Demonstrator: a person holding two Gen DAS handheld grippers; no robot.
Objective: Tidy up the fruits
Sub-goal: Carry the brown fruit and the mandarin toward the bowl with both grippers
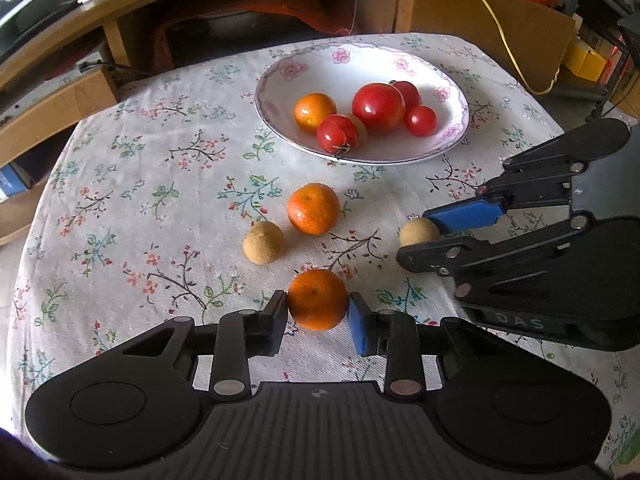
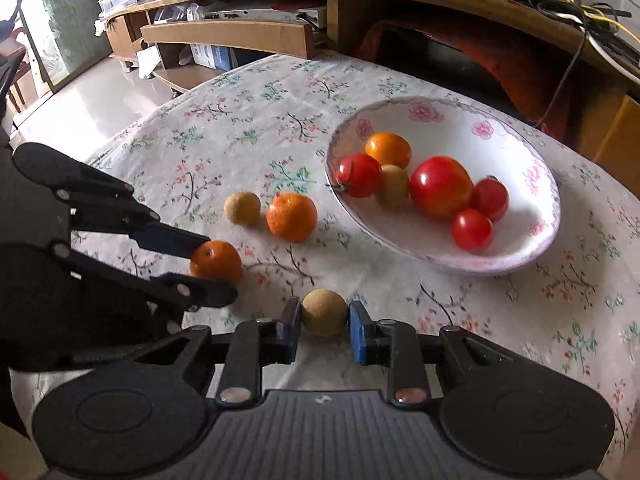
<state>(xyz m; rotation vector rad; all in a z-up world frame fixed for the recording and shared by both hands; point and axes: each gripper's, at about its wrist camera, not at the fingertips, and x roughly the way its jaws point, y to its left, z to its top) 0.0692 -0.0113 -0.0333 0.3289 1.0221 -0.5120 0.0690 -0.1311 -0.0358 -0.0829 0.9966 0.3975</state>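
Fingers of the left gripper (image 1: pixel 318 312) bracket a tangerine (image 1: pixel 317 299) at the near edge of the table, pads touching or all but touching its sides; from the wrist view it looks clamped, though whether the fruit is lifted or resting on the floral tablecloth (image 1: pixel 140 184) I can't tell. Just to its right, the right gripper (image 2: pixel 325 314) does the same with a small tan fruit (image 2: pixel 324 312), its jaws drawn in against both flanks. Both tools point toward the far side, which makes sense: the flowered dish (image 1: pixel 454 136) sits there, already carrying an orange fruit, several red tomatoes (image 1: pixel 378 107) and another tan one, so the two held pieces are probably meant to join them. Between the grippers and the dish, a second tangerine (image 1: pixel 313 208) and a second tan fruit (image 1: pixel 263 242) lie loose on the cloth, just beside each other, waiting their turn. Round fruit rolls easily, so a centred pinch across the widest part, as both grippers have it, seems the sensible hold for the carry.
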